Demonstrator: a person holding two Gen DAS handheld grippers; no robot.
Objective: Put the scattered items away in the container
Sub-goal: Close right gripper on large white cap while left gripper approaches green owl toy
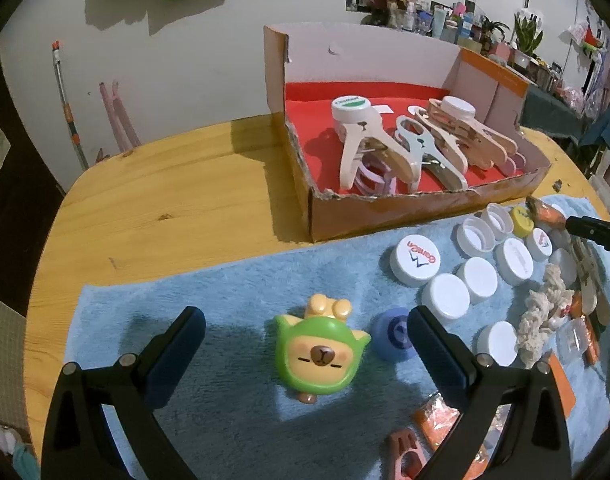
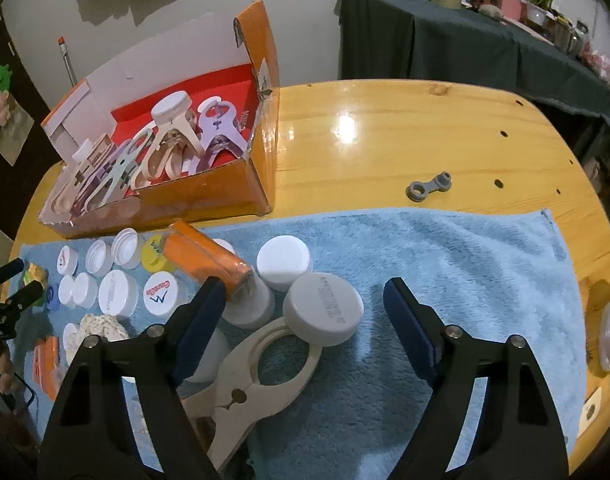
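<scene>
A cardboard box [image 1: 345,216] with a red floor holds several plastic clips and two caps; it also shows in the right wrist view [image 2: 209,196]. My left gripper [image 1: 305,332] is open just above a green-hooded bear toy [image 1: 321,352] that lies on the blue towel [image 1: 233,300] between the fingers. A blue cap [image 1: 393,334] lies beside the right finger. My right gripper [image 2: 305,304] is open above a grey-white cap [image 2: 323,308] that rests on a beige clip [image 2: 261,372]. Several white caps [image 1: 445,294] lie scattered on the towel.
An orange packet [image 2: 205,258] leans on a white cap next to my right gripper's left finger. A knot of white rope [image 1: 541,316] and orange packets lie at the towel's right. A grey link piece [image 2: 429,187] sits on the wooden table [image 2: 405,140].
</scene>
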